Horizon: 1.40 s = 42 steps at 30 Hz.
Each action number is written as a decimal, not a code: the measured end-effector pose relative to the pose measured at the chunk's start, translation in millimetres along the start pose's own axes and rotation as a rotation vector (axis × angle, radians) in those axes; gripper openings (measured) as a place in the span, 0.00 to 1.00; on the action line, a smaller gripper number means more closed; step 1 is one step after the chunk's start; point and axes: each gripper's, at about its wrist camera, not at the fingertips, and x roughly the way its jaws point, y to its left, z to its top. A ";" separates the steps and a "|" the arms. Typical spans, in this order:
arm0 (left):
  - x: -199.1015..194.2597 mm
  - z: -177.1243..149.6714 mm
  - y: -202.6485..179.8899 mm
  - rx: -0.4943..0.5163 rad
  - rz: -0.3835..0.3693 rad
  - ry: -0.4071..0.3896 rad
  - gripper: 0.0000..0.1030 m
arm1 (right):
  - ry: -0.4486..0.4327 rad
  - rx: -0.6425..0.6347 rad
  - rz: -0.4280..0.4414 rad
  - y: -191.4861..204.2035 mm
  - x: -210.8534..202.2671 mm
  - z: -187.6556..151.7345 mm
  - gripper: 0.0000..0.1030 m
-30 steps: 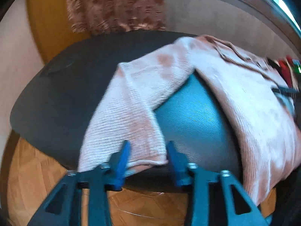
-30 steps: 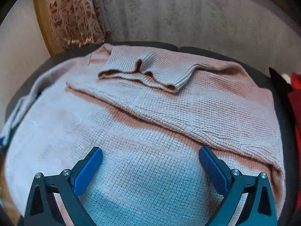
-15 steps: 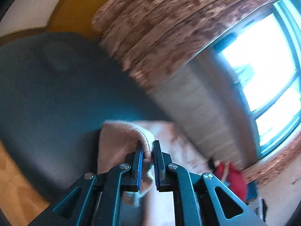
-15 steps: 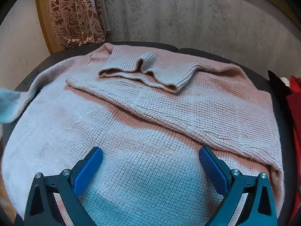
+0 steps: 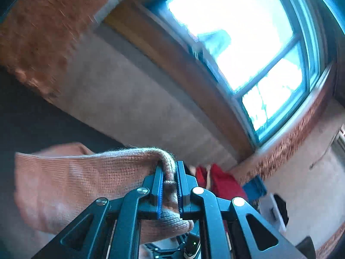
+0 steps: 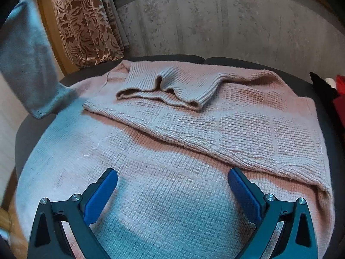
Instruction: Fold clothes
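Observation:
A pale pink knitted sweater (image 6: 176,146) lies spread over a dark round table (image 6: 325,116), its right sleeve folded across the chest. My right gripper (image 6: 172,183) hovers open just above the lower body of the sweater, nothing between its blue pads. The left sleeve (image 6: 28,60) is lifted high at the left edge of the right wrist view. My left gripper (image 5: 169,172) is shut on that sleeve's cuff (image 5: 86,185), which drapes off to the left, tilted up toward the window.
A patterned brown curtain (image 6: 86,21) and a grey wall stand behind the table. Red clothing (image 5: 217,183) lies off to the right, also red clothing (image 6: 339,99) by a dark item. A bright window (image 5: 237,43) fills the left view. Wooden floor shows at lower left.
My left gripper closed on the sleeve cuff at the table's edge and has swung it up and over, the view tilting toward the window. The right gripper has stayed still and open.

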 end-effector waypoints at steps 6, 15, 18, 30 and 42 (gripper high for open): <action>120.1 -57.9 13.2 0.038 0.128 0.239 0.10 | 0.032 -0.064 -0.060 11.0 4.2 -2.2 1.00; 87.1 -112.9 51.7 0.017 0.251 0.167 0.41 | 0.053 -0.117 -0.105 21.4 8.2 -4.5 1.00; 52.8 -125.2 67.3 -0.019 0.274 0.081 0.42 | 0.055 -0.117 -0.115 23.7 8.2 -5.5 1.00; 5.1 -184.9 124.3 -0.056 0.362 0.035 0.40 | -0.053 0.046 -0.054 0.2 -15.2 49.6 0.53; 8.9 -200.2 123.1 0.035 0.377 0.003 0.41 | 0.012 -0.019 -0.028 -6.7 50.8 98.2 0.53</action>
